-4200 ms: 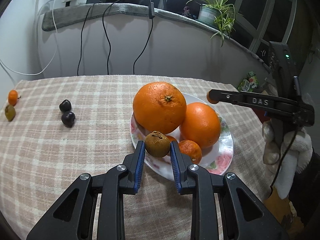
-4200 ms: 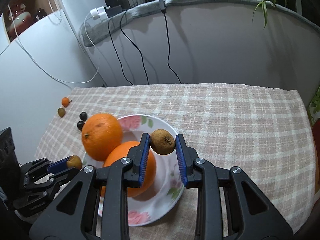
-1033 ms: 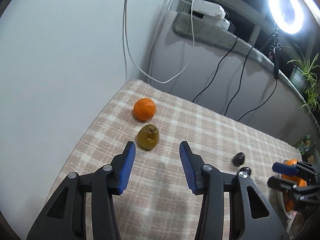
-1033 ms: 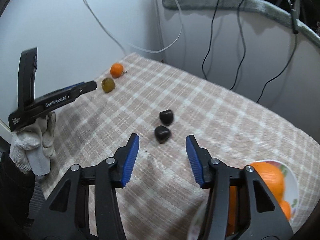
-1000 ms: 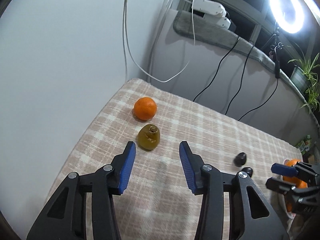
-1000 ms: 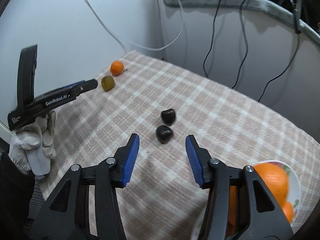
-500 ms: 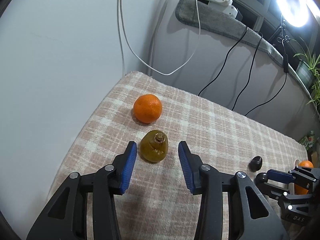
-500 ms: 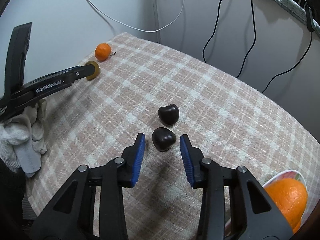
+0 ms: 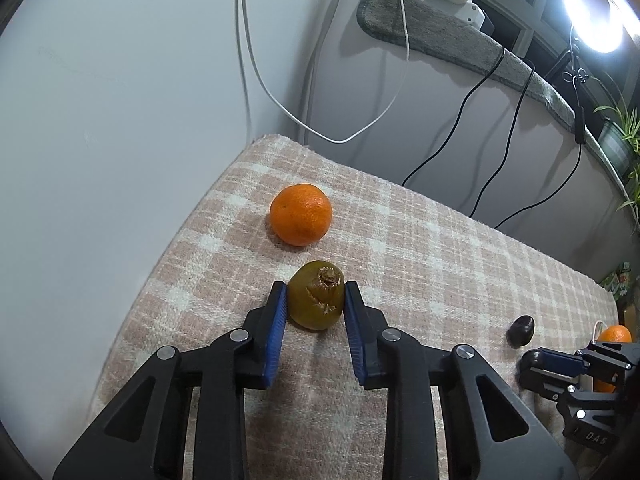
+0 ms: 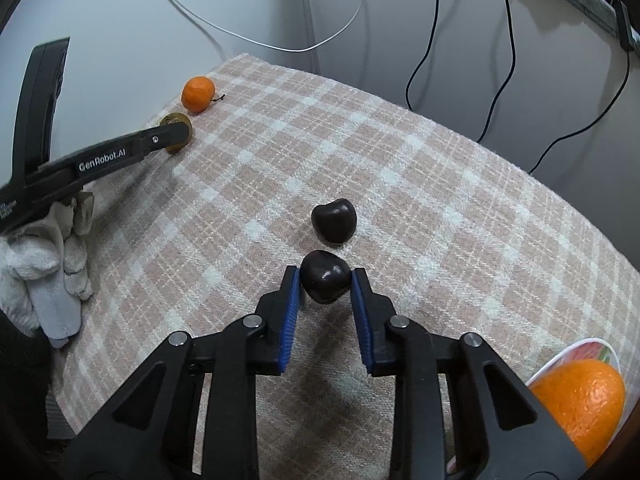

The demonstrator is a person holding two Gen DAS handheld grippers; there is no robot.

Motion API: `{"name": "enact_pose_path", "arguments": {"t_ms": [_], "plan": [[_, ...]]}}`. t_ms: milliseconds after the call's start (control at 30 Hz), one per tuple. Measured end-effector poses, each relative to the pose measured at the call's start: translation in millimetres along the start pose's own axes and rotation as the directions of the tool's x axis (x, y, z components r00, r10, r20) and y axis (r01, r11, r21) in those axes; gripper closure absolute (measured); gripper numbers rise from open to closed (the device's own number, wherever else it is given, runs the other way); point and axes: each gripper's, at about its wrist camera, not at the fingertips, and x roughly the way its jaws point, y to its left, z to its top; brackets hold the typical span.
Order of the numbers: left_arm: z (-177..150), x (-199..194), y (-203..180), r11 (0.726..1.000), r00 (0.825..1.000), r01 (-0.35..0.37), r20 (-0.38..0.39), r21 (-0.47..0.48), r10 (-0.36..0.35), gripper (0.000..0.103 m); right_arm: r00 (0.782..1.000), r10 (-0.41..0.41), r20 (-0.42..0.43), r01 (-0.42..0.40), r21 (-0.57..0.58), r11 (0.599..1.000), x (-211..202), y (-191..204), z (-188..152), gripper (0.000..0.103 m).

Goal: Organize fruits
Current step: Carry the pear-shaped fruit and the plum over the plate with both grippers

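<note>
In the left wrist view my left gripper (image 9: 314,294) is closed on an olive-brown fruit (image 9: 316,295) that rests on the checked tablecloth; both blue pads touch its sides. A small orange (image 9: 301,214) lies just beyond it. In the right wrist view my right gripper (image 10: 325,280) is closed on a dark plum-like fruit (image 10: 325,282), pads against both sides. A second dark fruit (image 10: 334,221) lies just behind it. The left gripper (image 10: 176,138) also shows at the far left, by the small orange (image 10: 197,94).
A flowered plate (image 10: 576,354) with a large orange (image 10: 578,404) is at the right wrist view's lower right. The table's left edge (image 9: 192,216) meets a white wall. Cables (image 9: 472,92) hang down the back wall. The right gripper (image 9: 560,364) shows at the left view's right edge.
Both grippers moved forward and down over their fruits and their jaws closed from wide open to touching the olive-brown fruit and the dark fruit.
</note>
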Motion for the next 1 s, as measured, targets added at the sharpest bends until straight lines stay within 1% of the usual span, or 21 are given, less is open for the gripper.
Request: {"name": "enact_pose_path", "arguments": {"t_ms": [267, 600, 833, 1000], "plan": [[-4.0, -8.0, -1.9, 1.000, 1.000, 0.002, 0.013, 0.003, -0.002, 0.077, 1.000, 0.014, 0.022, -0.014, 0.007, 1.000, -8.9, 1.3, -3.1, 0.078], [-15.9, -35.7, -17.5, 0.999, 0.998, 0.036, 0.047, 0.013, -0.036, 0.077, 0.994, 0.051, 0.096, -0.052, 0.005, 0.999, -51.9, 5.7, -17.1, 0.078], [-29.7, -63.5, -43.4, 0.995, 0.993, 0.091, 0.073, 0.043, -0.094, 0.077, 0.983, 0.075, 0.168, -0.076, -0.004, 0.997, -92.7, 4.4, -42.1, 0.078], [-41.7, -79.9, -66.4, 0.987, 0.986, 0.142, 0.076, 0.069, -0.147, 0.077, 0.974, 0.070, 0.216, -0.077, 0.023, 0.997, -121.2, -11.7, -69.3, 0.078]]}}
